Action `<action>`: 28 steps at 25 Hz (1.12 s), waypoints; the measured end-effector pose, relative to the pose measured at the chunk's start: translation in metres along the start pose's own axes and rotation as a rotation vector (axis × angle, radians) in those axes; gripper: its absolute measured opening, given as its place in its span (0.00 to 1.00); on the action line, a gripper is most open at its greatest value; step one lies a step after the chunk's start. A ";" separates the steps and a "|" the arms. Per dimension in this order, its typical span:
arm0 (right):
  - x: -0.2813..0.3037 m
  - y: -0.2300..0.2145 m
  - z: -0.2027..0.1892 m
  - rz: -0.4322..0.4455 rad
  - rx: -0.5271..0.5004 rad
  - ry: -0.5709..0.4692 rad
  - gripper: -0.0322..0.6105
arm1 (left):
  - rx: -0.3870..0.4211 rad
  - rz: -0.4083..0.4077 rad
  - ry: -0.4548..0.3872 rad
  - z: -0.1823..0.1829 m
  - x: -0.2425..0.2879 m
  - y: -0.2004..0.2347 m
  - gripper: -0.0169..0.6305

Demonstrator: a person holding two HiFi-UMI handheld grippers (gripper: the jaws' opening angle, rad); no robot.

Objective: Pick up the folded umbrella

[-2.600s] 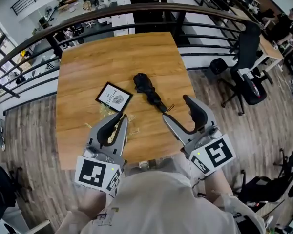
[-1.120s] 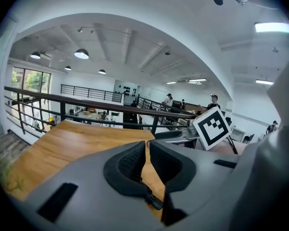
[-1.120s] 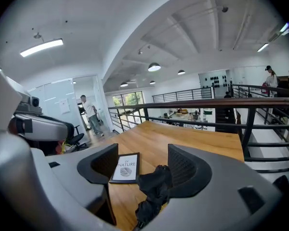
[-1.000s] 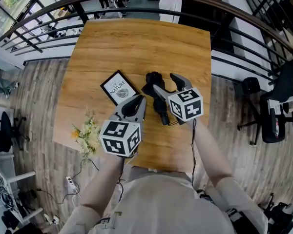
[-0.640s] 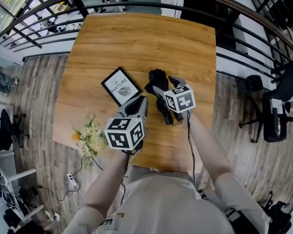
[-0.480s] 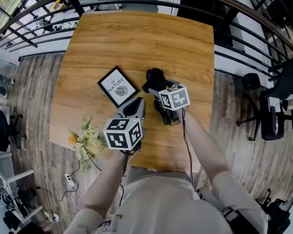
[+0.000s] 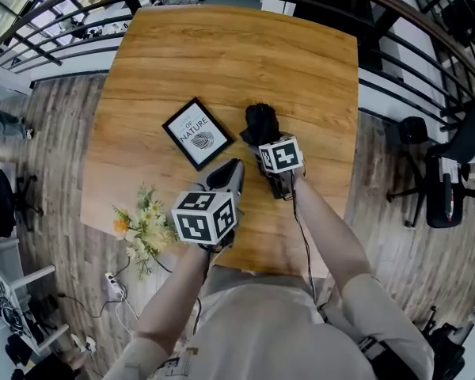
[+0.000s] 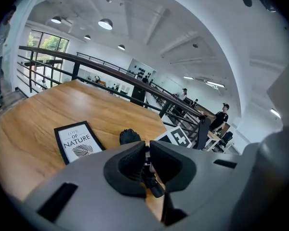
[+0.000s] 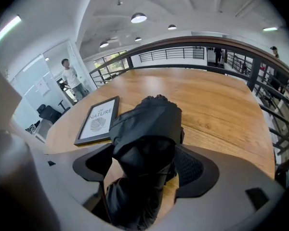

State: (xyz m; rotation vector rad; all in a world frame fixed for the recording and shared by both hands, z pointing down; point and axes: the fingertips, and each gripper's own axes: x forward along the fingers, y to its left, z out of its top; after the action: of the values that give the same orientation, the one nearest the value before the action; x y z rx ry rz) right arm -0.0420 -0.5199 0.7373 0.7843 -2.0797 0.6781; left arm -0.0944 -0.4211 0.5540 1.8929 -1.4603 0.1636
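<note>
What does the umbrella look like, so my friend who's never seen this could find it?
Find the wooden table beside the dark railing. Near its middle, right of the black-framed NATURE picture, lies the folded umbrella, between the right gripper's opening jaws. It's the only soft, crumply, all-black bundle; the picture is flat and the flowers are pale.

- The right tool [image 7: 264,142], earlier at the near edge of the surface [image 7: 222,54], now straddles the folded umbrella [image 7: 261,119], its jaws opening.
- The left tool [image 7: 235,167] now sits farther out over the surface.
</note>
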 end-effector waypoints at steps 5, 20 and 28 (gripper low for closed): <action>0.018 -0.009 -0.018 -0.010 0.009 0.079 0.67 | -0.051 -0.022 -0.003 -0.002 -0.006 0.001 0.09; -0.061 0.013 0.020 0.128 0.199 -0.127 0.52 | -0.082 -0.103 -0.065 0.029 -0.028 -0.025 0.09; -0.231 0.053 0.130 0.196 0.096 -0.481 0.52 | -0.047 -0.201 -0.237 0.109 -0.092 -0.072 0.09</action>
State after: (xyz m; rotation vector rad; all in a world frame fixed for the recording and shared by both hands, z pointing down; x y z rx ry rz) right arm -0.0302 -0.5055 0.4679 0.8690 -2.6014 0.7547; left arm -0.0975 -0.4086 0.3944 2.0603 -1.3999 -0.1942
